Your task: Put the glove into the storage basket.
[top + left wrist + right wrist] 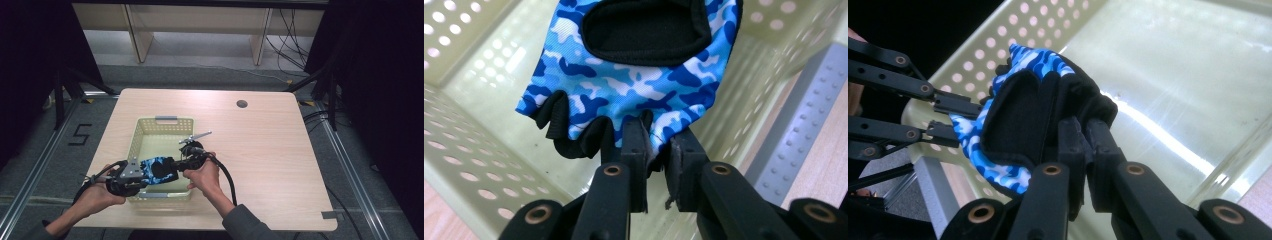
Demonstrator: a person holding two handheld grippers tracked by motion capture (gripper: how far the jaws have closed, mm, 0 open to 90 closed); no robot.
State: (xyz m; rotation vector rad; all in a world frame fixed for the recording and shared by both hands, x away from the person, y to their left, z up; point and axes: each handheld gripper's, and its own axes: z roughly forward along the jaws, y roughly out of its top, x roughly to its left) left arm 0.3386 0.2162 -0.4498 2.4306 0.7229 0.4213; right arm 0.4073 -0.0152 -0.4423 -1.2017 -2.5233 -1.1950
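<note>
A blue camouflage fingerless glove (159, 169) with a black cuff hangs stretched between my two grippers, above the near end of a pale yellow perforated basket (165, 121). My left gripper (145, 172) comes in from the left and is shut on the glove's finger edge. In the left gripper view its jaws (656, 150) pinch the fabric of the glove (634, 85). My right gripper (175, 165) is shut on the black cuff side. The right gripper view shows those jaws (1085, 130) clamped on the glove (1018, 115), with the left gripper (948, 117) holding the far edge.
The basket floor (1173, 75) below the glove is bare. A light wooden table (270, 150) extends to the right of the basket, with a round cable hole (242, 104) near its far edge. A black cable (227, 175) trails from the right gripper.
</note>
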